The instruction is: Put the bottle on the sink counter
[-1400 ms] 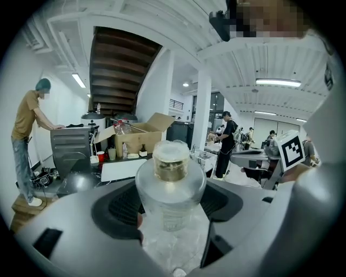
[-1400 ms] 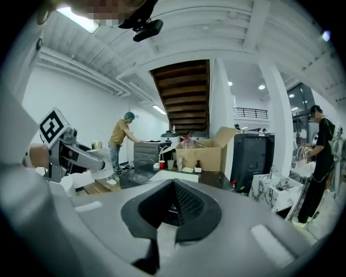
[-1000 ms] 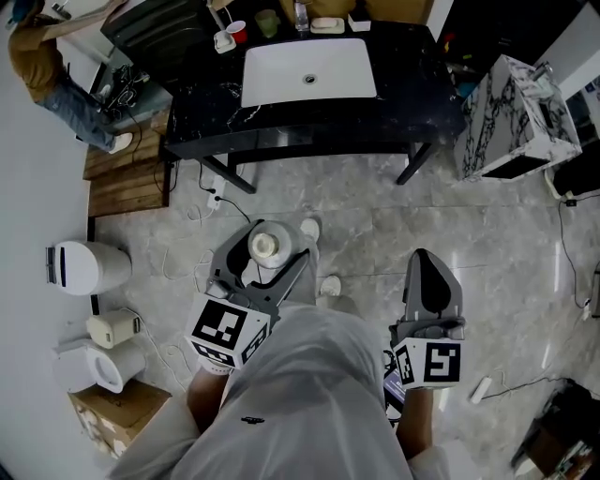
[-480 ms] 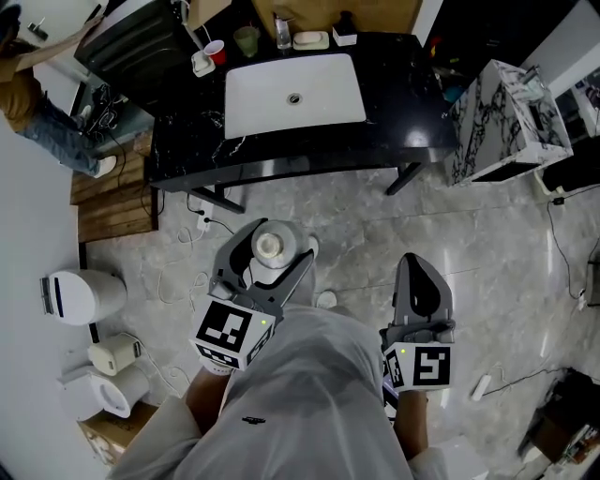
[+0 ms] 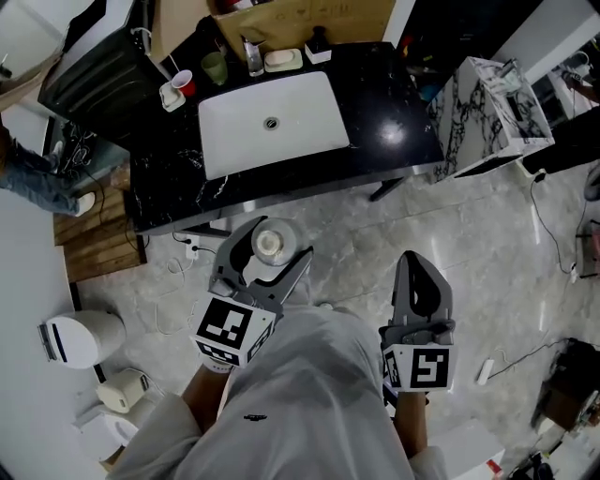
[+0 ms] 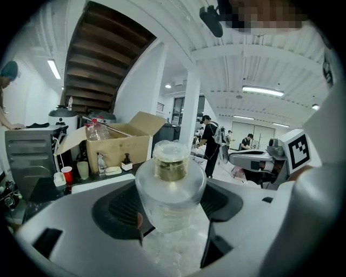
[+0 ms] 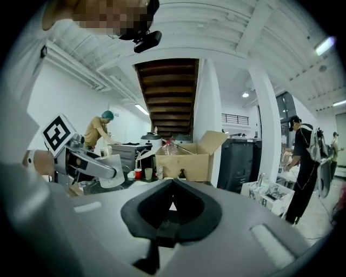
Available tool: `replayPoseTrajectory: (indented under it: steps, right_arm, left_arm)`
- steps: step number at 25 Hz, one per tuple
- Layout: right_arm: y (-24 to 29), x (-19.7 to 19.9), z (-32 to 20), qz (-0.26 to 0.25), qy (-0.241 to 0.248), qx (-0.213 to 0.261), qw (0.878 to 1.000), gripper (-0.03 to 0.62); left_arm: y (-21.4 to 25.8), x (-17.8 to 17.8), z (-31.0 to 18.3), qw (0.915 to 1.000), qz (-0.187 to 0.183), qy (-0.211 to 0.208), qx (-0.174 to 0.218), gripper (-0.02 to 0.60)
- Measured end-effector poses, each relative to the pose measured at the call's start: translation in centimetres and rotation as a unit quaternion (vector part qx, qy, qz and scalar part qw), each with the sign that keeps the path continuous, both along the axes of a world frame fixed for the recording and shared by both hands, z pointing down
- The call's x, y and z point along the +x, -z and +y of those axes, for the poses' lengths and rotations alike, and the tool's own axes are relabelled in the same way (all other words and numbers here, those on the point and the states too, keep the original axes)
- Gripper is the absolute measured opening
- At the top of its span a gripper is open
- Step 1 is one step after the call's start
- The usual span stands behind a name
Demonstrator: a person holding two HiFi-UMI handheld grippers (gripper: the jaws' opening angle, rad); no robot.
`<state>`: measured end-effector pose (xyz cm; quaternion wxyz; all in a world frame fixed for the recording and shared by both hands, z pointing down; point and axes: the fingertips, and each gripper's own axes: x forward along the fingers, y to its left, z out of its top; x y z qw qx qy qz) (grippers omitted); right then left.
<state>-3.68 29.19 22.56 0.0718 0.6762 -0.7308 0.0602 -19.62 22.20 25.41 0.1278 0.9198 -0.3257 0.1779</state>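
Note:
My left gripper (image 5: 267, 248) is shut on a clear plastic bottle (image 5: 269, 244) with a pale cap, held upright over the floor just short of the black sink counter (image 5: 384, 131). The same bottle (image 6: 170, 192) fills the middle of the left gripper view, clamped between both jaws. In the head view my right gripper (image 5: 419, 277) hangs lower right, shut with nothing in it; its jaws meet at the tips (image 7: 172, 186). The white basin (image 5: 267, 122) is set into the counter ahead.
At the counter's back edge stand a red cup (image 5: 185, 82), a green cup (image 5: 215, 67), a faucet (image 5: 252, 56), a soap dish (image 5: 282, 60) and a cardboard box (image 5: 309, 14). A marbled white box (image 5: 487, 108) stands right. Cables (image 5: 187, 253) trail on the floor; white appliances (image 5: 80, 337) sit left.
The sink counter has come nearer and shifted lower left in the head view as I walk toward it. Both grippers keep their pose, the bottle still held.

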Motion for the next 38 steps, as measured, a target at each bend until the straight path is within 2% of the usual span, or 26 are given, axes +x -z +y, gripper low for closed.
replayPoseTrajectory:
  steps: [4,8,19,25,30,38]
  right_arm:
    - [0.9,0.6,-2.0,-0.066,-0.04,0.025,0.997,0.009]
    - [0.4,-0.3,-4.2,-0.03,-0.052,0.011,0.998,0.008]
    - [0.0,-1.2,-6.4,-0.047,-0.079,-0.002,0.996,0.009]
    - [0.3,-0.5,-7.0,-0.04,-0.088,0.008,0.995,0.009]
    - [-0.1,0.8,-8.7,-0.048,-0.077,0.012,0.996,0.009]
    - [-1.5,4.1,-14.2,-0.052,-0.049,-0.006,0.997,0.01]
  left_arm:
    - [0.5,0.2,-3.1,0.9996,0.012,-0.024,0.006,0.334]
    - [0.8,0.1,-5.5,0.999,0.019,-0.04,0.007,0.334]
    - [0.3,0.3,-8.6,0.997,0.028,-0.072,-0.003,0.334]
    - [0.4,0.6,-9.6,0.997,0.031,-0.072,-0.001,0.334]
    - [0.1,2.0,-10.8,0.9974,0.028,-0.066,0.001,0.334]
    - [-0.1,6.1,-15.0,0.9979,0.014,-0.063,0.004,0.334]
